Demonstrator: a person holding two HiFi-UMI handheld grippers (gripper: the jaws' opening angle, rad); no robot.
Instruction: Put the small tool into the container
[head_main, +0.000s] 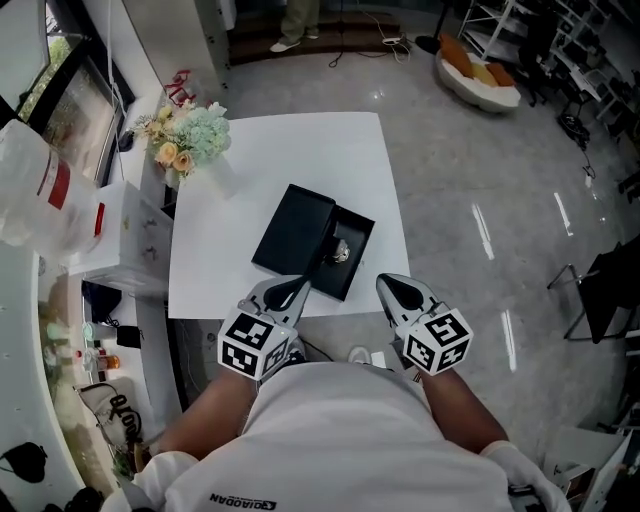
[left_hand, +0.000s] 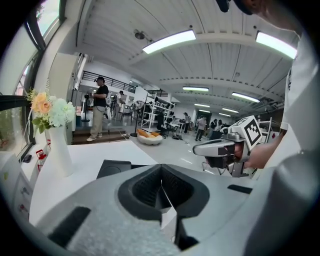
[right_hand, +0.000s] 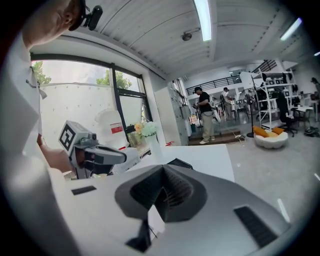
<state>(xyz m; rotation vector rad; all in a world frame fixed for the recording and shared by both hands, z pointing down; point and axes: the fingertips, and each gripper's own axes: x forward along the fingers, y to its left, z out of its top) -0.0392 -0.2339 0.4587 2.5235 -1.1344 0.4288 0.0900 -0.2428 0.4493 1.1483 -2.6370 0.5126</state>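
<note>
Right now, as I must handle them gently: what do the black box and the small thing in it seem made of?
Black box: matte, no glare, crisp flat edges; likely card or leatherette, I cannot tell which. Small thing: bright glints, probably polished metal, too small to be sure.

a small shiny tool (head_main: 341, 251) is lying inside the open black container (head_main: 357, 233), its lid (head_main: 293, 230) resting alongside on the white tabletop (head_main: 300, 150).
</note>
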